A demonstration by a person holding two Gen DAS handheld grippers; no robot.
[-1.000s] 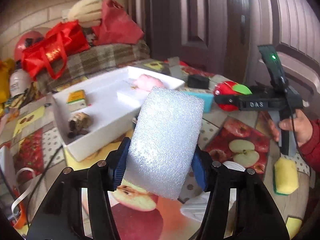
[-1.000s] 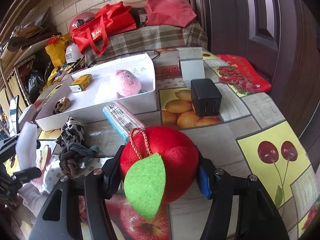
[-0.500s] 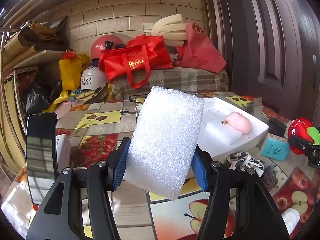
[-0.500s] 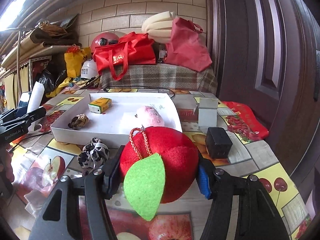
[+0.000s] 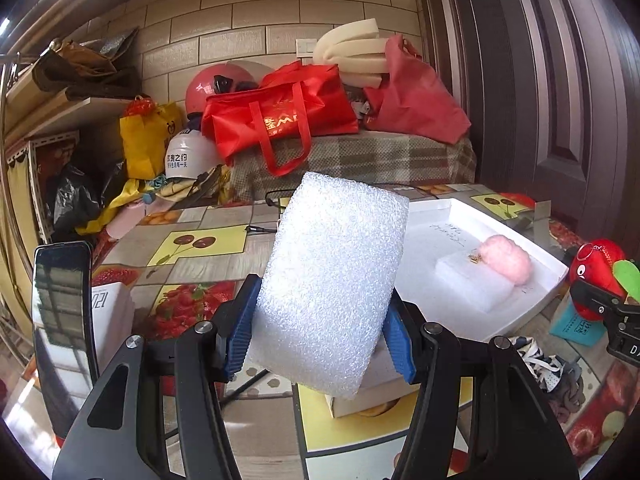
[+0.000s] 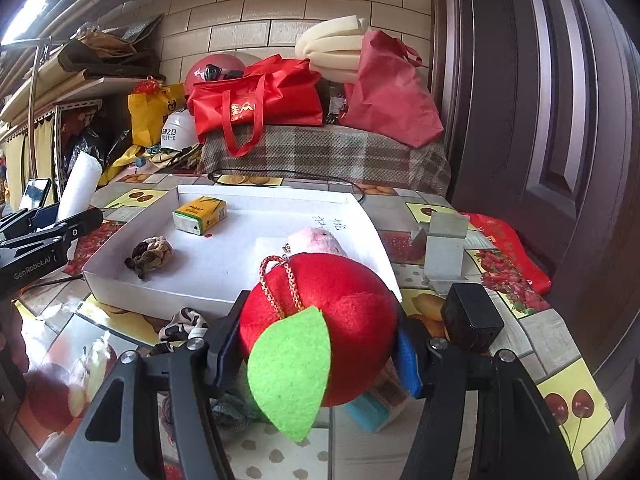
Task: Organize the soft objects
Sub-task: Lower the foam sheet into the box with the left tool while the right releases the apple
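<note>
both tools grip: left tool [image 5: 320, 332] clamps a foam block [image 5: 332, 280], right tool [image 6: 316, 354] squeezes a plush apple [image 6: 320, 320].

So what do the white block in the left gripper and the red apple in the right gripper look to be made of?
White block: looks like expanded polyethylene packing foam, with a pebbly, slightly glossy, translucent surface.
Red apple: plush toy, apparently fleece over soft stuffing, with matte fuzzy nap; its flat green leaf looks like felt, and a braided cord loop hangs on top.

Cluttered home storeroom, brick wall [image 5: 248, 12], shelves [image 6: 72, 92], helmets [image 5: 216, 84], bags [image 6: 256, 104]
</note>
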